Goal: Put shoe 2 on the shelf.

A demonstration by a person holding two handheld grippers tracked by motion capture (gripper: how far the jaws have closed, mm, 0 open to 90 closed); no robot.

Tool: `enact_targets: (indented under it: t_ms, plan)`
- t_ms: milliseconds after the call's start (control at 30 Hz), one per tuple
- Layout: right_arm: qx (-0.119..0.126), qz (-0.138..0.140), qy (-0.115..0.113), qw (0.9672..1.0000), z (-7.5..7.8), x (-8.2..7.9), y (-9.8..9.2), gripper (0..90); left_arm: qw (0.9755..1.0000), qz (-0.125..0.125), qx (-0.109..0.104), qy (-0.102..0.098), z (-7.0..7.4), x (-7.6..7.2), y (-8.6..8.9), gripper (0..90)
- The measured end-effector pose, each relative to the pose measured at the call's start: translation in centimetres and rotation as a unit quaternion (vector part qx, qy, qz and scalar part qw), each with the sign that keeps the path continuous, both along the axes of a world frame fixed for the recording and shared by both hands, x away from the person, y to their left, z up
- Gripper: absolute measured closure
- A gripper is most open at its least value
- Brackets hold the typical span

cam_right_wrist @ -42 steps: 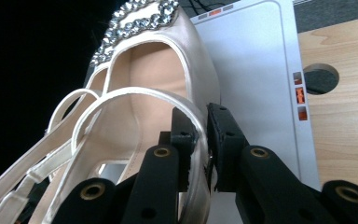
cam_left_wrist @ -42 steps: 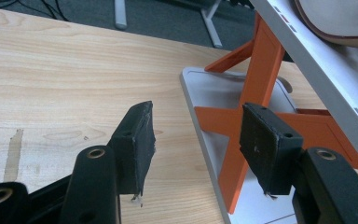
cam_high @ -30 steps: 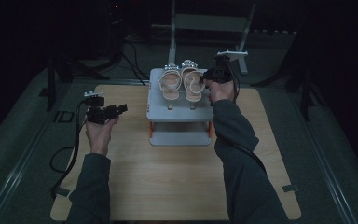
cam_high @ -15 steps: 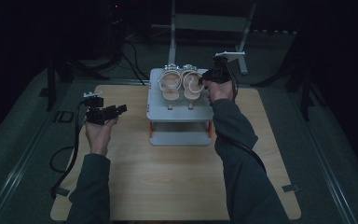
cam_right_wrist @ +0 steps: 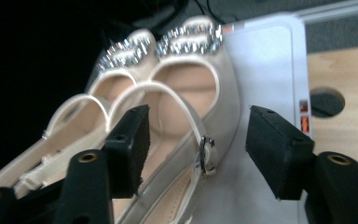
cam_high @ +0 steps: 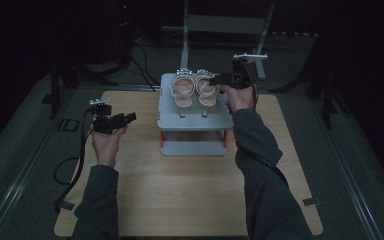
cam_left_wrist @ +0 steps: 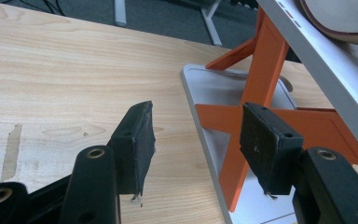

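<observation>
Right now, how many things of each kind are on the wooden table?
Beige strappy sandals with rhinestone trim: 2
Grey two-tier rack with orange legs: 1
Total: 3

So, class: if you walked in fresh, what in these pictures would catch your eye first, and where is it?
First, the pair of cream sandals with sparkly toe trims, side by side on top of the small grey rack at the far middle of the wooden table. Next, the right gripper at the right-hand sandal, its jaws just opened with the buckled side between them, unpressed. The left gripper hovers open to the rack's left.
</observation>
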State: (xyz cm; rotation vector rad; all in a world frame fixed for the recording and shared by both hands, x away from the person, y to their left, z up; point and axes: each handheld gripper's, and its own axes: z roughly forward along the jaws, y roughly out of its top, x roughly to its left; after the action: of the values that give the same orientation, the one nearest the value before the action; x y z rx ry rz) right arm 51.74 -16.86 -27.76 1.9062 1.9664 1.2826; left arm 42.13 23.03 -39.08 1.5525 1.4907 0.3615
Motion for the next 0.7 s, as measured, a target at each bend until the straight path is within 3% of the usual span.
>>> enact_targets:
  t_ms: [333,500,700]
  plan:
    - [0.028,0.009,-0.075,0.9967,2.0,-1.6,-1.6,36.6,1.0,-0.001,0.0,0.001,-0.2,0.1,-0.2,45.1]
    - [0.019,0.005,-0.082,0.9964,2.0,-2.0,-2.8,37.3,1.0,0.0,0.002,0.001,-0.2,0.1,-0.1,45.0]
    - [0.012,-0.007,-0.072,0.9973,0.9,-1.9,-4.6,37.5,1.0,-0.001,0.002,0.003,-0.3,0.3,-0.3,44.9]
